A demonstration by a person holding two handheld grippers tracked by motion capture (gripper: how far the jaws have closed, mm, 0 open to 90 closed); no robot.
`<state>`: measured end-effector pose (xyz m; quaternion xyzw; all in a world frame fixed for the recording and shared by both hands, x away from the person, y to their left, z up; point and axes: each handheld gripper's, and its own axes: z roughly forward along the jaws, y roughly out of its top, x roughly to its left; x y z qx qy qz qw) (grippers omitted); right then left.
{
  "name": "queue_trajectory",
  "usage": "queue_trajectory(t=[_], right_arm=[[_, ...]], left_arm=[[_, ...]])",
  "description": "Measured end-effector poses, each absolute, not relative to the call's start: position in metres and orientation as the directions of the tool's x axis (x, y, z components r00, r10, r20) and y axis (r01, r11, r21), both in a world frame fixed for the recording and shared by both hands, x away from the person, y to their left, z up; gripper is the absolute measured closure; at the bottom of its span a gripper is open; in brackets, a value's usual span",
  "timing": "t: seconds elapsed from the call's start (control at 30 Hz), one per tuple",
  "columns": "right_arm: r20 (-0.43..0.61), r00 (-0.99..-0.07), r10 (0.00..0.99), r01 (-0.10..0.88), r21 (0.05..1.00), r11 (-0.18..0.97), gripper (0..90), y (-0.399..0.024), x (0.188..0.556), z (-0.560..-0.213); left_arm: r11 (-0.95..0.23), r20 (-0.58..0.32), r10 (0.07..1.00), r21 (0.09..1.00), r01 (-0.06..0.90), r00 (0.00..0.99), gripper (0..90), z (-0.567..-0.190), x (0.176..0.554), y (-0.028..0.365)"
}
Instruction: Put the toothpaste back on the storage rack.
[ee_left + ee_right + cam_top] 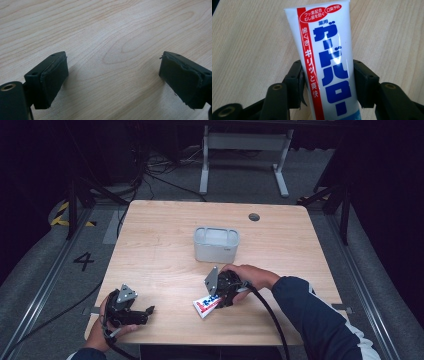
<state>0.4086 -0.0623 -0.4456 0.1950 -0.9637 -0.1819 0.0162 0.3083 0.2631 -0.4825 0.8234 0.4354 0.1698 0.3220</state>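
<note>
**Right gripper closed on toothpaste tube at near counter edge; left gripper idle**

Near left: the left gripper [131, 309] rests low over the light wood-grain counter [160, 250], held in the person's left hand [102, 327]. In the left gripper view its fingers [53, 77] stand wide apart with bare wood between them. Judgement: it is parked clear so as not to obstruct the working hand.

Near centre: the right gripper [216, 301] bears down on a white plastic toothpaste tube with a red stripe and blue lettering [206, 305], which lies flat on the counter close to the near edge. In the right gripper view the fingers [295, 77] are narrowed against both long sides of the tube [327, 62], the pads touching it. Judgement: gripping across the width gives the firmest purchase on a soft, flat body; a lift appears to be the step in hand.

Middle distance: a pale grey, open-topped plastic bin with rounded corners [216, 245] stands upright beyond the tube, apart from it. Judgement: it is the probable destination, placed within easy reach of the right hand.

Far: a small dark round grommet [254, 217] sits in the counter near its far edge.

Limitations: the tube's cap end lies under the gripper and cannot be made out. The bin's interior is not legible; contents cannot be confirmed. How hard the pads press is not determinable.
</note>
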Motion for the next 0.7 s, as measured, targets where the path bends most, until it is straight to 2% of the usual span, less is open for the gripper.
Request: queue_trajectory(t=[0.2,0.53,0.7], right_arm=[[-0.041,-0.937,-0.348,-0.331,0.43,0.84,57.0,-0.071,0.411,-0.443],[-0.041,-0.961,-0.275,-0.247,0.578,0.778,59.9,-0.09,0.418,-0.436],[-0.039,-0.968,-0.248,-0.218,0.624,0.751,60.5,-0.098,0.42,-0.432]], left_arm=[[-0.414,-0.001,0.826,0.678,0.608,0.563,9.2,-0.482,0.308,0.263],[-0.415,-0.001,0.825,0.678,0.607,0.564,9.2,-0.482,0.308,0.263],[-0.414,-0.002,0.825,0.678,0.607,0.565,9.2,-0.482,0.309,0.263]])
